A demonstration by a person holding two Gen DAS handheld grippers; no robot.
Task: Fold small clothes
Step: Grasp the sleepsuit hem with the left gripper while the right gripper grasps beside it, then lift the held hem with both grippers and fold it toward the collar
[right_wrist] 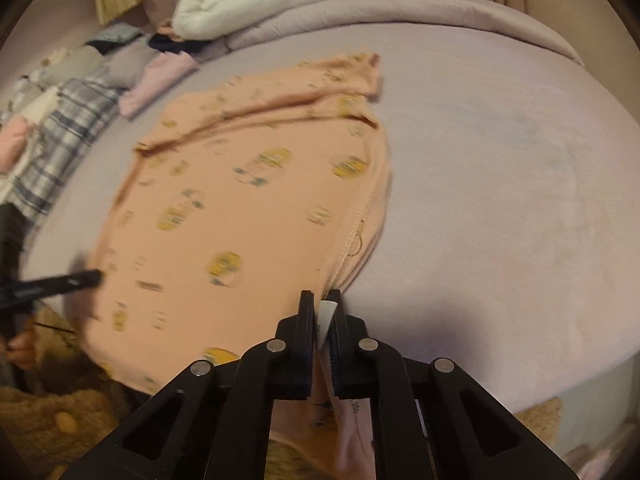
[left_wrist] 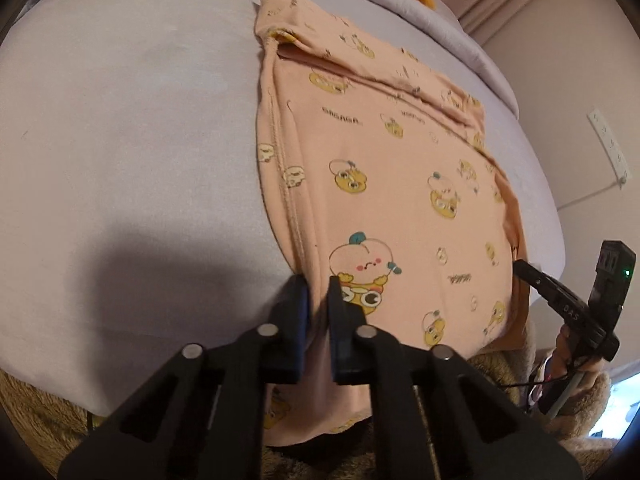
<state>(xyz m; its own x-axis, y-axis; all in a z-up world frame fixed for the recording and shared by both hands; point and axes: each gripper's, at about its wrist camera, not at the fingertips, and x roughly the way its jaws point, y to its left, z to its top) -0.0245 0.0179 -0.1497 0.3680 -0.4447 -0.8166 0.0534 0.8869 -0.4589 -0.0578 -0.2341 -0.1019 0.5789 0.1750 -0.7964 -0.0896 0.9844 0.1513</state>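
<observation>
A small peach garment (left_wrist: pixel 384 184) with yellow cartoon prints lies spread on the lilac bed sheet (left_wrist: pixel 120 140), its sleeves folded across the far end. My left gripper (left_wrist: pixel 318 284) is shut on the garment's near left corner. My right gripper (right_wrist: pixel 323 300) is shut on the garment's (right_wrist: pixel 240 200) near right corner, with a white label between the jaws. Each gripper shows at the edge of the other's view: the right one (left_wrist: pixel 532 276) and the left one (right_wrist: pixel 80 278). The right wrist view is blurred by motion.
Several folded clothes (right_wrist: pixel 80 88) line the bed's far left side. A rolled lilac duvet (right_wrist: pixel 400 12) with a white and orange plush toy (right_wrist: pixel 260 0) lies along the far edge. A wall socket strip (left_wrist: pixel 608 144) is on the right. A brown fuzzy sleeve (right_wrist: pixel 48 412) shows below.
</observation>
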